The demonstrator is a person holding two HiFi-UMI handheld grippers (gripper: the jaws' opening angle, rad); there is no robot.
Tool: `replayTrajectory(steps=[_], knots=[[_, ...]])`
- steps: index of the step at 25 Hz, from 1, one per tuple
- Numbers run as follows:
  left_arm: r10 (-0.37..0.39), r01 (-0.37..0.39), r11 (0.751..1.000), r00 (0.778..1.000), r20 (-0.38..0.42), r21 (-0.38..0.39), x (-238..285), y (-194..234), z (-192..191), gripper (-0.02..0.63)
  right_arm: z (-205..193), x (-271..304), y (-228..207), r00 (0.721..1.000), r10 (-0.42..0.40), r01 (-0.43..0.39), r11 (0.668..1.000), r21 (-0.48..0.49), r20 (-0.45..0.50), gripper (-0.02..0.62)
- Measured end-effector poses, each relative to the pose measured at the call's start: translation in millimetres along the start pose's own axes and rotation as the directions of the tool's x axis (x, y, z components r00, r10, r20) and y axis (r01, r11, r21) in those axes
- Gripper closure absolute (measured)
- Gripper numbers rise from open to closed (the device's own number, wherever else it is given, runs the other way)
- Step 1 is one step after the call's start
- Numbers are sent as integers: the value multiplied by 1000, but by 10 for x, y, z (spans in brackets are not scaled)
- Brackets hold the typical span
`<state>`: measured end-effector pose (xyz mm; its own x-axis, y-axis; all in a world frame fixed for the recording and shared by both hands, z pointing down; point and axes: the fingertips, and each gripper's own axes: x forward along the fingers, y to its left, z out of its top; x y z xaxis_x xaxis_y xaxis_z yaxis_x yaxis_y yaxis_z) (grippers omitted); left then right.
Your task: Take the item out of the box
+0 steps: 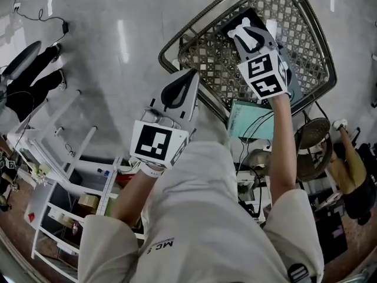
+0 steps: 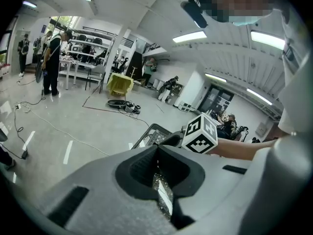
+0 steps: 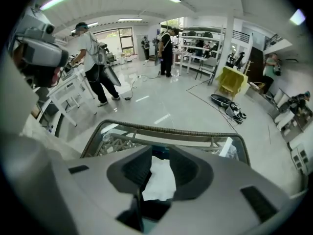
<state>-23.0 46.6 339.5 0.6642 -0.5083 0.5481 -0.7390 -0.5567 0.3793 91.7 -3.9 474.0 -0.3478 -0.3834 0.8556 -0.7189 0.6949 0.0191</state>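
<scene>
place: workshop-lab | evidence: white racks (image 3: pixel 68 89), floor cables (image 1: pixel 52 19) (strip lights (image 2: pixel 195 36) overhead)

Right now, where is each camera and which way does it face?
Head view: on the head, steeply down at the wicker basket; torso, forearms, left gripper, right gripper show.
Left gripper view: on that gripper, along its shut jaws toward the basket; right forearm shows.
Right gripper view: on that gripper, along its open jaws onto a white item.
All share the basket.

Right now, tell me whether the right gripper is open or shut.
Open: the right gripper jaws stand apart, with a white item showing between them.
</scene>
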Motion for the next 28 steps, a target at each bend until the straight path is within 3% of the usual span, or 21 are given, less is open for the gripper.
replayTrajectory(steps=[4,8,14,28], knots=[[-1,1,1000,1000,-1,-7,33,29,-38,581,1,108,-26,998,45,-54,983,-178,-54,483],[4,-4,1000,1000,-2,-11,33,61,-63,581,-46,229,16,991,79,-111,929,-354,-104,485],[15,-15,1000,1000,-9,-15,16,116,-129,581,-209,419,69,975,109,-200,811,-550,-195,485],[38,-39,999,999,-39,-37,71,133,-332,581,-560,742,99,944,90,-314,534,-785,-317,505]])
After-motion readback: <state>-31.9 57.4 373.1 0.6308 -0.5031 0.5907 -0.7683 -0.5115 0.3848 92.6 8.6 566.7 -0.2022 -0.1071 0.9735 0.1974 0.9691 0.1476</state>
